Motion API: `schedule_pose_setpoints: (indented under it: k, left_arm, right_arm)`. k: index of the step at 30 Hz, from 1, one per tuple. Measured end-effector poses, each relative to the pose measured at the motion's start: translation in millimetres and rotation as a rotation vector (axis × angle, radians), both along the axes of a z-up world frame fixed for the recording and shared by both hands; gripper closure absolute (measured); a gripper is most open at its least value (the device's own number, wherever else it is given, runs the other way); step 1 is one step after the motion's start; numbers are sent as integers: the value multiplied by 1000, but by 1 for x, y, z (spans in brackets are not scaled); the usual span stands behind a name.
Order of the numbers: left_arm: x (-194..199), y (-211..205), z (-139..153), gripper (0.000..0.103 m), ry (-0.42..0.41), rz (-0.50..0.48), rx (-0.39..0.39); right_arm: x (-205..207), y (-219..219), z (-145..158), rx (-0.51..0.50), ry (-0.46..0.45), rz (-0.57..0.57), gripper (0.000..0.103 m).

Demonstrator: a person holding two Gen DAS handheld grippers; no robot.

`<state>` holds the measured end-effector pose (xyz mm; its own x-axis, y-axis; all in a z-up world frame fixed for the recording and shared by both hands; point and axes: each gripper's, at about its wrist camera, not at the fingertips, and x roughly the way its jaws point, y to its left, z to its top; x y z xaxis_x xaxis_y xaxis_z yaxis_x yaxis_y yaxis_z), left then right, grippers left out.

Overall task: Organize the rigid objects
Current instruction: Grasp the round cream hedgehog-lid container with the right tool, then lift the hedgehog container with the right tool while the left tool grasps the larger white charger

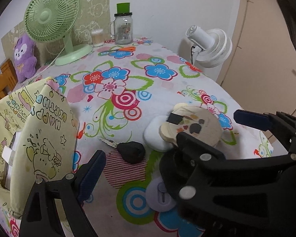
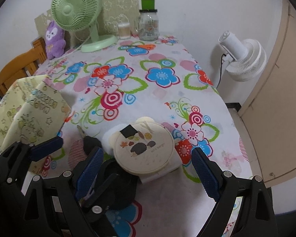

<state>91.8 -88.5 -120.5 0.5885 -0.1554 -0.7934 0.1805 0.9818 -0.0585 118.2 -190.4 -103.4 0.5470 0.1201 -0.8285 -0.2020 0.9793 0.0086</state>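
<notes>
Black and blue right tool (image 2: pixel 148 169), spread wide, empty, hovering just short of round beige tin (image 2: pixel 146 152) on white block (image 2: pixel 112 136). Left tool (image 1: pixel 167 138) also wide apart, empty. Ahead-left: black key fob (image 1: pixel 131 151), yellow gift bag (image 1: pixel 35 130). Farther across tabletop (image 2: pixel 159 90): green fan (image 2: pixel 77 7), glass jar (image 2: pixel 148 26).
</notes>
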Motion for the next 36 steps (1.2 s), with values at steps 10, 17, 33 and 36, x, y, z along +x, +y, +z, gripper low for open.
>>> schedule_pose_setpoints:
  k: [10, 17, 33, 36]
  left_arm:
    - [12, 3, -13, 11, 25, 9, 22]
    - [17, 4, -18, 11, 39, 6, 22]
    - [22, 4, -12, 11, 28, 14, -14]
    - [22, 1, -10, 11, 23, 12, -15]
  right_arm:
    - [18, 4, -19, -19, 63, -13, 11]
    - [27, 4, -30, -2, 95, -9, 11]
    - [23, -17, -22, 30, 16, -73, 26]
    - [20, -28, -17, 29, -4, -101, 26]
